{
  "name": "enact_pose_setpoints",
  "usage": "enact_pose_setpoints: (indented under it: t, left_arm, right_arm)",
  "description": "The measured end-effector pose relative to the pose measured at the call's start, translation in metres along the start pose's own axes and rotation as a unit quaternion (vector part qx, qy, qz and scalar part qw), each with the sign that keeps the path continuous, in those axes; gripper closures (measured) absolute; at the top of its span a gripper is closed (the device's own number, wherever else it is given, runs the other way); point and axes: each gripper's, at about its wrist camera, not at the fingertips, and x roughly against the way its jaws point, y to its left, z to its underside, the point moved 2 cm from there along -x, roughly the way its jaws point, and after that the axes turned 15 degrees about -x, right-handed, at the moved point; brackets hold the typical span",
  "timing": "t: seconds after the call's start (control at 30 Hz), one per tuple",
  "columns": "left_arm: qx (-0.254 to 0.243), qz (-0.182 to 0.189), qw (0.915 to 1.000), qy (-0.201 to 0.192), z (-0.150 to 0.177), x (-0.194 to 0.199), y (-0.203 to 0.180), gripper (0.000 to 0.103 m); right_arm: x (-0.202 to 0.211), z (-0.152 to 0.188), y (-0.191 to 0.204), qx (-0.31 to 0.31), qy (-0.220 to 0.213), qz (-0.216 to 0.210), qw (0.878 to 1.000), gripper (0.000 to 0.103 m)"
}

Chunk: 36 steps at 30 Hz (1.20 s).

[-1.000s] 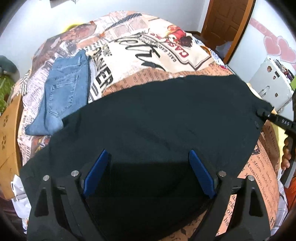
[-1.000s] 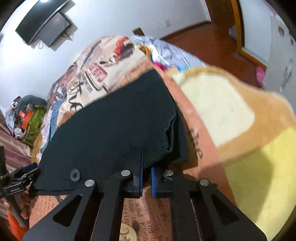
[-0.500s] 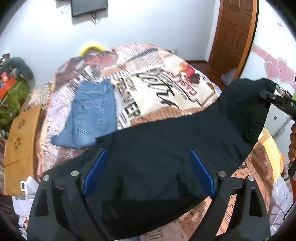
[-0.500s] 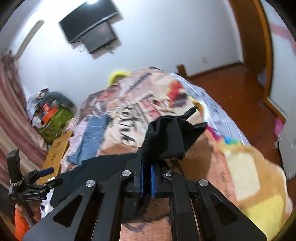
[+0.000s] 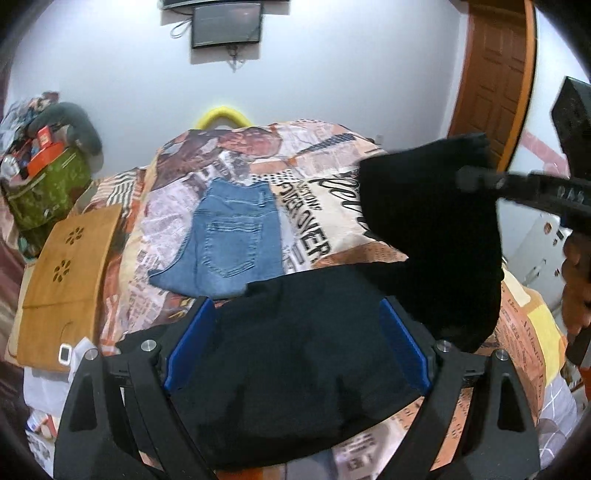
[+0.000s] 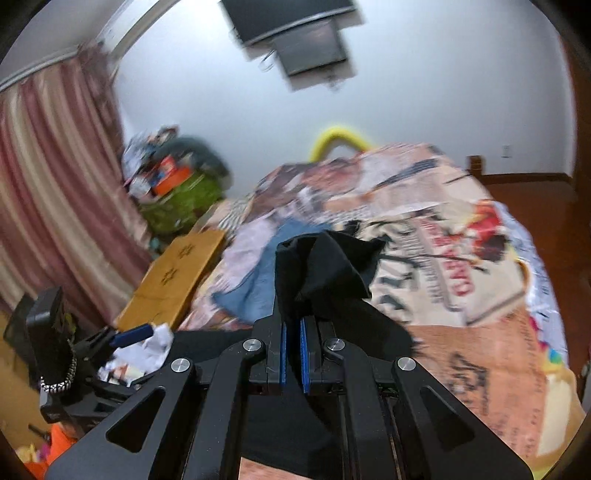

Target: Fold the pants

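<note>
Black pants (image 5: 295, 350) lie across the near end of the bed. My left gripper (image 5: 295, 302) hovers over them with its blue pads (image 5: 188, 339) wide apart; the cloth shows between the pads, but nothing is pinched. My right gripper (image 6: 294, 321) is shut on an edge of the black pants (image 6: 325, 266), and the cloth bunches up above its fingertips. In the left wrist view the right gripper (image 5: 469, 176) holds that end raised off the bed at the upper right, with the cloth draping down from it. The left gripper (image 6: 129, 334) appears at the left of the right wrist view.
Folded blue jeans (image 5: 232, 243) lie farther back on the newspaper-print bedcover (image 5: 314, 155). A wooden board (image 5: 66, 266) leans at the bed's left, with a green bag (image 5: 44, 192) behind it. A door (image 5: 495, 74) and a wall screen (image 5: 225, 22) stand beyond. A person's hand (image 5: 576, 280) is at the right.
The right gripper has lifted its end of the black pants off the bed, up and toward the left gripper. Both grippers rose, and the views now take in more of the far wall.
</note>
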Motion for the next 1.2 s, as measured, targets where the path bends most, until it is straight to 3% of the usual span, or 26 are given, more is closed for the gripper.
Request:
enact_pose_setpoints:
  t: [0.23, 0.37, 0.53, 0.6, 0.67, 0.73, 0.9, 0.97, 1.2]
  left_arm:
    - [0.051, -0.019, 0.9983, 0.019, 0.033, 0.002, 0.037, 0.013]
    - [0.073, -0.025, 0.9963, 0.036, 0.052, 0.0, 0.055, 0.013]
    - [0.094, -0.022, 0.9938, 0.055, 0.066, -0.009, 0.064, 0.013]
    - [0.099, -0.017, 0.9933, 0.057, 0.066, -0.013, 0.063, 0.013]
    - [0.101, -0.011, 0.993, 0.06, 0.065, -0.015, 0.061, 0.013]
    - [0.1, -0.004, 0.993, 0.062, 0.062, -0.018, 0.058, 0.013]
    - [0.086, 0.004, 0.9938, 0.07, 0.05, -0.028, 0.047, 0.013]
    - [0.078, 0.007, 0.9945, 0.07, 0.042, -0.032, 0.04, 0.013]
    - [0.044, 0.018, 0.9965, 0.068, 0.011, -0.053, 0.016, 0.012]
  right_arm:
    - [-0.089, 0.059, 0.053, 0.075, 0.142, -0.003, 0.987, 0.098]
    - [-0.125, 0.108, 0.057, 0.109, 0.214, 0.012, 0.971, 0.098]
    - [-0.139, 0.138, 0.049, 0.129, 0.263, 0.037, 0.955, 0.091]
    - [-0.134, 0.141, 0.048, 0.139, 0.265, 0.039, 0.953, 0.087]
    - [-0.125, 0.14, 0.049, 0.133, 0.274, 0.021, 0.952, 0.067]
    - [-0.115, 0.135, 0.048, 0.127, 0.269, 0.008, 0.955, 0.058]
    - [-0.086, 0.113, 0.044, 0.135, 0.223, 0.006, 0.965, 0.055]
    - [-0.077, 0.101, 0.04, 0.136, 0.197, 0.016, 0.971, 0.048]
    - [-0.07, 0.062, 0.006, 0.134, 0.145, 0.065, 0.978, 0.048]
